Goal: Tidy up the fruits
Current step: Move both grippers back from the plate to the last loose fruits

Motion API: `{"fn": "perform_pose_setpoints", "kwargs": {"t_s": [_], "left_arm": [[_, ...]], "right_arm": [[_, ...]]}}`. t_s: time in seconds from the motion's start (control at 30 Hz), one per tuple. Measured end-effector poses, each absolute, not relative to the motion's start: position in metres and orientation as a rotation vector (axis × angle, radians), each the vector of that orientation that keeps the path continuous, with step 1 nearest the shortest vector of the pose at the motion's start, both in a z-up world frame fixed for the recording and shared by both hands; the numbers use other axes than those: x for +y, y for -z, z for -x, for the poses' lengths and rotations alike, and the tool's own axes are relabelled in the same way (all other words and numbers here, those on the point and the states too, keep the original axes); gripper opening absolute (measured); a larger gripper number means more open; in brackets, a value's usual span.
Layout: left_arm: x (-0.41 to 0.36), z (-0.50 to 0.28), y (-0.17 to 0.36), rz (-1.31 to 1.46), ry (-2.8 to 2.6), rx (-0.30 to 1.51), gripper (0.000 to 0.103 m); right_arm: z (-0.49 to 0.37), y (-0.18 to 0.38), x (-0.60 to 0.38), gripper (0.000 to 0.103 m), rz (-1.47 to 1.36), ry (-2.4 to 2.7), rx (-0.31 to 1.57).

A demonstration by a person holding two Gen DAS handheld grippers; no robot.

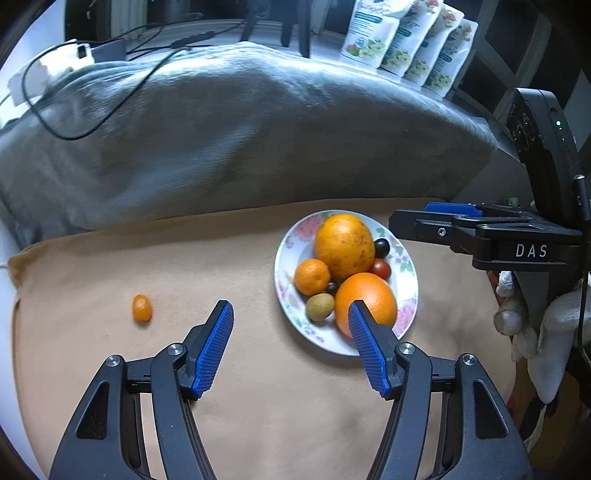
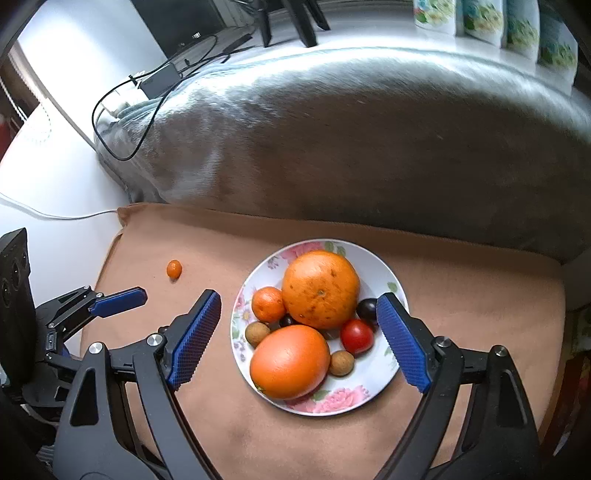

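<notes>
Fruits (image 2: 320, 289) fill the floral plate (image 2: 384, 269); one kumquat (image 2: 174, 268) lies apart.

The small dark fruit (image 2: 286, 320) on the plate (image 2: 369, 258) is mostly hidden among oranges; pouches (image 2: 495, 22) run off the top edge.

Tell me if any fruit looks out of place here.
Yes: one small orange fruit lies alone on the tan cloth, well to the left of the floral plate where all the other fruit is piled. Nothing looks spilled or damaged.
</notes>
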State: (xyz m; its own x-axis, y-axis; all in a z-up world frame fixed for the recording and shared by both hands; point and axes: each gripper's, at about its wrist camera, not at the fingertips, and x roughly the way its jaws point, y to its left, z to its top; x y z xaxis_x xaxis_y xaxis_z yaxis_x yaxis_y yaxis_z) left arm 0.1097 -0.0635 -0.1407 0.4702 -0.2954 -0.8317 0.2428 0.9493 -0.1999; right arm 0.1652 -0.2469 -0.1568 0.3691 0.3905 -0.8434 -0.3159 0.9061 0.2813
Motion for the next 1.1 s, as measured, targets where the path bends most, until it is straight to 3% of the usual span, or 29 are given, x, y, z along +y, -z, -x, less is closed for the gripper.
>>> {"fn": "perform_pose_setpoints", "kwargs": {"t_s": [0.8, 1.1], "left_arm": [[0.042, -0.063, 0.192, 0.244, 0.148, 1.118, 0.062], [0.051, -0.059, 0.218, 0.332, 0.152, 1.16, 0.045]], "right_arm": [[-0.179, 0.166, -0.121, 0.088, 0.067, -0.66, 1.118], [-0.189, 0.189, -0.068, 0.075, 0.1, -0.75, 1.165]]}}
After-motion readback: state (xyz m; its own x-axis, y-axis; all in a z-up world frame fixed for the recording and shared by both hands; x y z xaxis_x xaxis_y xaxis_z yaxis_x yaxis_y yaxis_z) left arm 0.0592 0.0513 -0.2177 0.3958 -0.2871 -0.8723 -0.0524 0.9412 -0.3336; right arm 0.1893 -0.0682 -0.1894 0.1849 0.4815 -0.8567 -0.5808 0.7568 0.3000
